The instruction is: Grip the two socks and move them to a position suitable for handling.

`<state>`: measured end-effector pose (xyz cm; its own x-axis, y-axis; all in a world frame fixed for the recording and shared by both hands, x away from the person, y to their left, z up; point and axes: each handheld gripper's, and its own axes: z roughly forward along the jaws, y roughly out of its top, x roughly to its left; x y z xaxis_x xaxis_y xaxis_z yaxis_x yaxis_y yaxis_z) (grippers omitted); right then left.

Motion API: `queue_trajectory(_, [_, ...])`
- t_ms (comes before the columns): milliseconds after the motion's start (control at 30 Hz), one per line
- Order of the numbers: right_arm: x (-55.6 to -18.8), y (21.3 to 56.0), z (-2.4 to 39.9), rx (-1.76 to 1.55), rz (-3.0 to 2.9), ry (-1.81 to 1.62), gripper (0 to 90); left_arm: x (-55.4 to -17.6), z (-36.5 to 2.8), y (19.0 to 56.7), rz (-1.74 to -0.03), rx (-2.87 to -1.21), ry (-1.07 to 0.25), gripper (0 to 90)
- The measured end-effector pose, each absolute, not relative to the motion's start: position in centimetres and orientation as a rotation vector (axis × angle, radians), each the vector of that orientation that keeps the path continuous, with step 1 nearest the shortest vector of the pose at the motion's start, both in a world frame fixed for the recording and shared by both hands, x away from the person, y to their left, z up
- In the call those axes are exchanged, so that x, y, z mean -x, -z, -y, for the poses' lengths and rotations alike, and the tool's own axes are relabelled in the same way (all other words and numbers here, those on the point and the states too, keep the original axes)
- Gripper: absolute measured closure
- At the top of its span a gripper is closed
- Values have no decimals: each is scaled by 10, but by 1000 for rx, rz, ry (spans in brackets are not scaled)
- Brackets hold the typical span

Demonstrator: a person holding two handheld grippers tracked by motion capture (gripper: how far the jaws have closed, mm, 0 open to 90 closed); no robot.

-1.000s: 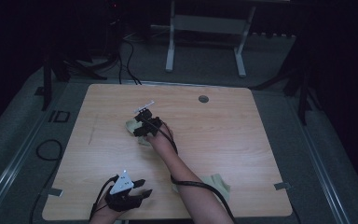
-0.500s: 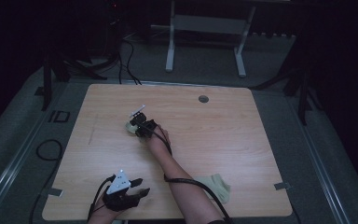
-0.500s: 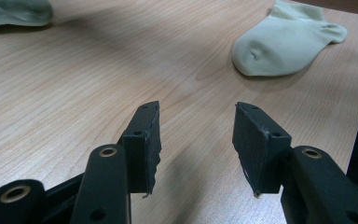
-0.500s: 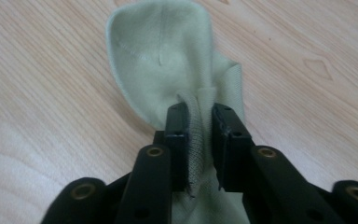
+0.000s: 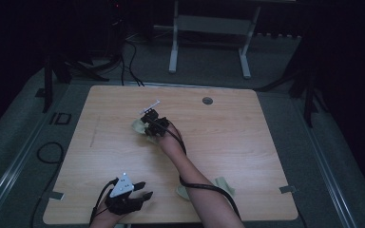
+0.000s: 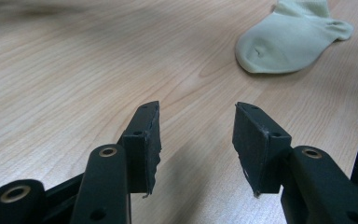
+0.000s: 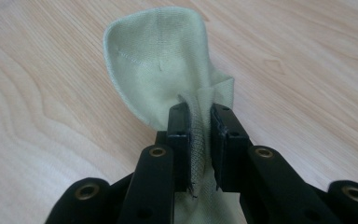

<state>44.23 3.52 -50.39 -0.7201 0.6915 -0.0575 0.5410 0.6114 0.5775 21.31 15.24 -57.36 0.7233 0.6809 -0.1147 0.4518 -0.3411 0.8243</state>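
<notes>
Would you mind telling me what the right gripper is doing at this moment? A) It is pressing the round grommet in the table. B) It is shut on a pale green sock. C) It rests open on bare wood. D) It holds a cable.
B: in the right gripper view the right gripper has its jaws pinched on a fold of the pale green sock, whose toe end stands up above the table.

No text, label, brand, number or sign can be read in any of the views. The pale wooden counter (image 5: 247, 142), the light green socks (image 6: 292, 38) and the black jaws carry no legible markings.
</notes>
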Motion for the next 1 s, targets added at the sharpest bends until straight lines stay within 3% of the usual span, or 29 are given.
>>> queue_trajectory(467, [-426,475,39,-1017,-2495,-837,789,-215,-148,576,-872,-2021,-314,511])
queue_trajectory(500, [-422,469,63,-1044,-2463,-843,789,-216,-146,576,-868,-2029,-317,511])
queue_trajectory(600, [-417,466,84,-1037,-2450,-815,789,-217,-145,576,-873,-2033,-319,511])
queue_trajectory(1000, [-391,485,155,-1099,-2420,-793,788,-218,-140,575,-881,-2023,-330,511])
